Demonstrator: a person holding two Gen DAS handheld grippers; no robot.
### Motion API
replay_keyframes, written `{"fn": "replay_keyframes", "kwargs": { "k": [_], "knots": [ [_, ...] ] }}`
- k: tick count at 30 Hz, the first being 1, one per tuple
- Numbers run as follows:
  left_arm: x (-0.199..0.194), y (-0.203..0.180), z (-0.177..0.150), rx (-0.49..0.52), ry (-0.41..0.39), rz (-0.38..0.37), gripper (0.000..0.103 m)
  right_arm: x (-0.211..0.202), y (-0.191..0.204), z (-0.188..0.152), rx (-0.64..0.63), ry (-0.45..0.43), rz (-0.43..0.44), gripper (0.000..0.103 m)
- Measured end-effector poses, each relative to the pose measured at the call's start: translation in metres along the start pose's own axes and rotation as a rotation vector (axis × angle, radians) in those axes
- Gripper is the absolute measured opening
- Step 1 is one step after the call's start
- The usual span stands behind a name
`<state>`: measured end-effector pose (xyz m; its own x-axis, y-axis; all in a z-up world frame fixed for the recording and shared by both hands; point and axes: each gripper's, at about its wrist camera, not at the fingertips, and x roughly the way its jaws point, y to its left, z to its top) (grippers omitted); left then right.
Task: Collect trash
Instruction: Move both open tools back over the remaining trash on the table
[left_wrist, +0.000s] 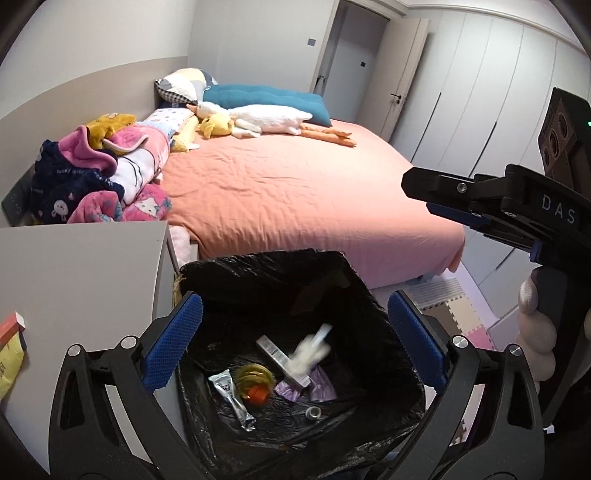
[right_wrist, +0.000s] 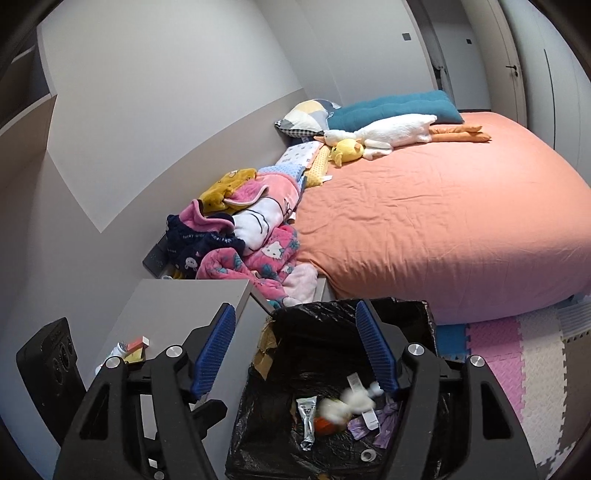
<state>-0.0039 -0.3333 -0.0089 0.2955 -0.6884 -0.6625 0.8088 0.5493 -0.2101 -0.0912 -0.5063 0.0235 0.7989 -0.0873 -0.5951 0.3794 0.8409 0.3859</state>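
Trash (left_wrist: 309, 352) blurred white, inside black-lined bin (left_wrist: 376, 306).

1. A white scrap (left_wrist: 309, 352) in the black-lined bin (left_wrist: 388, 314) is smeared by motion blur; its kind cannot be told.
2. The box (left_wrist: 13, 326) on the worktop (left_wrist: 74, 266) is cut off by the left edge.
3. The print on the silver sachet (right_wrist: 307, 417) is too small to be read.

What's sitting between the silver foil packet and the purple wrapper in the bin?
Left wrist view: an orange-capped bottle lies between the foil packet and purple wrapper.
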Motion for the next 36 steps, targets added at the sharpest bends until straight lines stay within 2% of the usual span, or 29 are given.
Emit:
{"fn": "replay_keyframes", "kwargs": {
  "k": [14,36],
  "knots": [
    [-0.022,0.018,-0.007,-0.024,-0.023,0.069,0.097,0.014,0.029,-0.004,-0.029,0.031,0.067,0.069],
    [-0.097,0.093,-0.056,-0.195,-0.052,0.275,0.097,0.058,0.138,-0.040,-0.164,0.153,0.252,0.069]
  ]
}}
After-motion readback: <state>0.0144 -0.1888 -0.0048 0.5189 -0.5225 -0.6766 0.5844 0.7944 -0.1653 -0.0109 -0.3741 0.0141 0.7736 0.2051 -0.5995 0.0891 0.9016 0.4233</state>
